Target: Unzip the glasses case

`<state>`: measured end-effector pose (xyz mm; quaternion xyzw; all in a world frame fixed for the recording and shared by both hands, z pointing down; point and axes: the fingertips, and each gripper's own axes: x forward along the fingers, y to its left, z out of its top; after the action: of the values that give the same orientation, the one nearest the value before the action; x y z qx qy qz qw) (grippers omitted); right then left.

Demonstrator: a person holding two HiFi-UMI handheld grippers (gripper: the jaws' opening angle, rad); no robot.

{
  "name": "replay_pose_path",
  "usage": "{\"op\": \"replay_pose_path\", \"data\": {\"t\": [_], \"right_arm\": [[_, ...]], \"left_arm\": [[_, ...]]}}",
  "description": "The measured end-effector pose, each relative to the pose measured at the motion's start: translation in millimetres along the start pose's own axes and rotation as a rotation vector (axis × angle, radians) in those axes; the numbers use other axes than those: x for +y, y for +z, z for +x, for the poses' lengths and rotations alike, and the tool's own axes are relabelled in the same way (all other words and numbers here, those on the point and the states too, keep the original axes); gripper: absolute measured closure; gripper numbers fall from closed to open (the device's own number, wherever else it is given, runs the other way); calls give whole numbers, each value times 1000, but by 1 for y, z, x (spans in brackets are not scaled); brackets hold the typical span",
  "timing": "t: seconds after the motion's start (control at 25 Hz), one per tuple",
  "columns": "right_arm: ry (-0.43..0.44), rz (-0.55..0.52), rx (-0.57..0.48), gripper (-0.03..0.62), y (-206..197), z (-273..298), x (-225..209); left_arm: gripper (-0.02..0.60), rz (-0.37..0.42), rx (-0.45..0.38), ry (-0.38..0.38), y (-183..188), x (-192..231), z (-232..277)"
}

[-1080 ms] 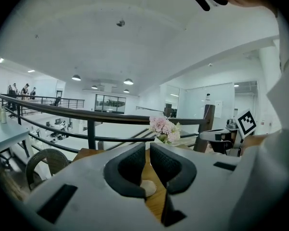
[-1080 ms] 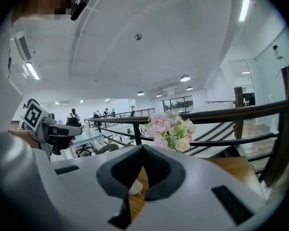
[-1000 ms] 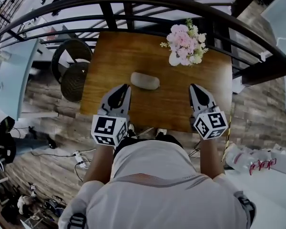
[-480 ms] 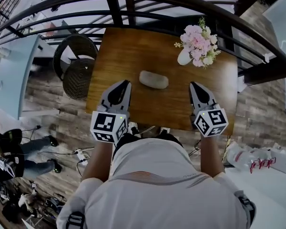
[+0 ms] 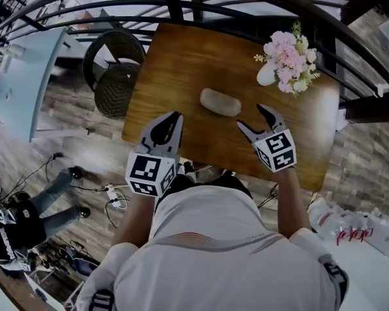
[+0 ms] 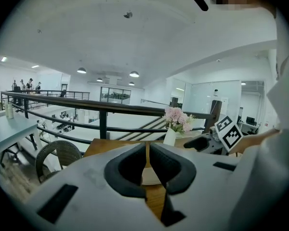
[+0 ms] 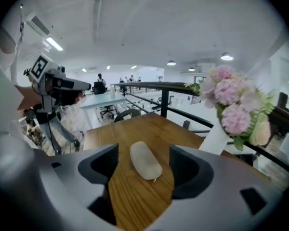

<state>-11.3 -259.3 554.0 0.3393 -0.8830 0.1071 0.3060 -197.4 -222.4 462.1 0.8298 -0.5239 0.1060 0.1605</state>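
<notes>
Where it lies on wood-grain table [image 5: 181, 63], glasses case [image 5: 220, 102] oblong, rounded, matte.

Bare wood on all sides of the glasses case [image 5: 220, 102] at the middle of the table [image 5: 175, 60]. At the far right corner a flower vase [image 5: 286, 60]; behind the far edge a railing [image 6: 101, 110].

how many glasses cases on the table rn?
1. The glasses case lies near the middle of the wooden table, left of the vase of flowers. Nothing on the table is big enough to hide another.
</notes>
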Motion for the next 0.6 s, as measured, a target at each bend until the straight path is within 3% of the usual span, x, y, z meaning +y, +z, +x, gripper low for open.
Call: {"op": "replay_pose_path", "data": {"t": [0.24, 0.6], "right_arm": [[91, -128, 176, 123, -52, 71, 2], [169, -251, 363, 108, -117, 142, -7]], "left_arm": [[549, -27, 37, 62, -15, 10, -8], [549, -80, 85, 138, -40, 16, -17]]}}
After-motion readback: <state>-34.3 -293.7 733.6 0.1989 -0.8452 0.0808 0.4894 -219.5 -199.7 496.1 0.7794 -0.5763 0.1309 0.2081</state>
